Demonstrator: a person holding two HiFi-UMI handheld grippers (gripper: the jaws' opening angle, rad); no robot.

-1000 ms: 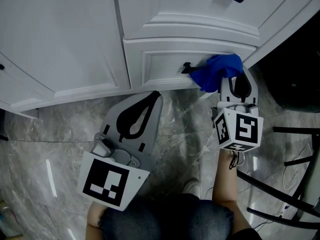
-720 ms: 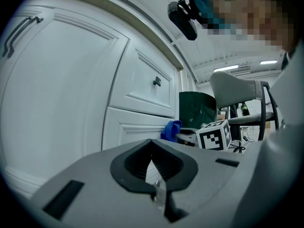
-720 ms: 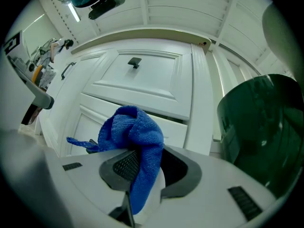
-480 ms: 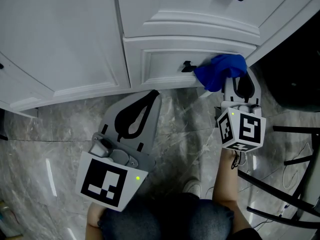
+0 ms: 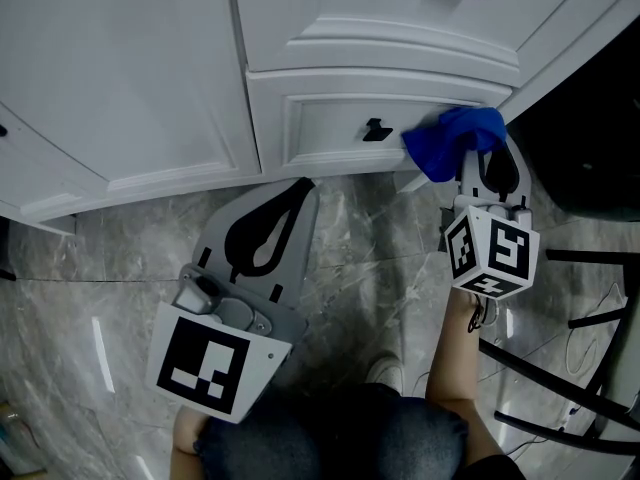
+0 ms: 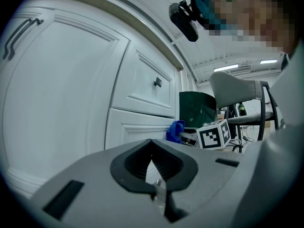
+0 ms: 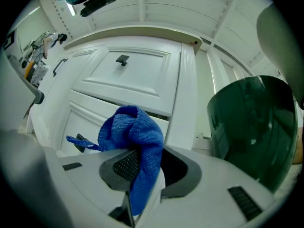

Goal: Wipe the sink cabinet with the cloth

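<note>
Cloth [image 5: 455, 143], blue and bunched, sits at the right end of the lower drawer front [image 5: 330, 128] of the white sink cabinet [image 5: 130, 68] in the head view, just right of the drawer's black knob [image 5: 376, 130]. The right gripper [image 5: 487, 168] points up at it, with the forearm [image 5: 452, 353] reaching straight out from below. The left gripper [image 5: 300, 193] hangs apart over the marble floor [image 5: 380, 258], tilted up to the right towards the cabinet's foot. Its marker cube hides the hand holding it, and the person's lap cuts off both arms. The left gripper view shows that gripper's jaws closed together with nothing between them. Beyond them are the cabinet doors, the cloth small in the distance and a chair [image 6: 237, 87]. In the right gripper view the jaws are clamped on the cloth, which humps up over them and trails down between the pads. A loose corner crosses the knob and hides part of it. A dark green bin [image 7: 251, 127] stands right of the cabinet, its base cut off by the gripper body.
</note>
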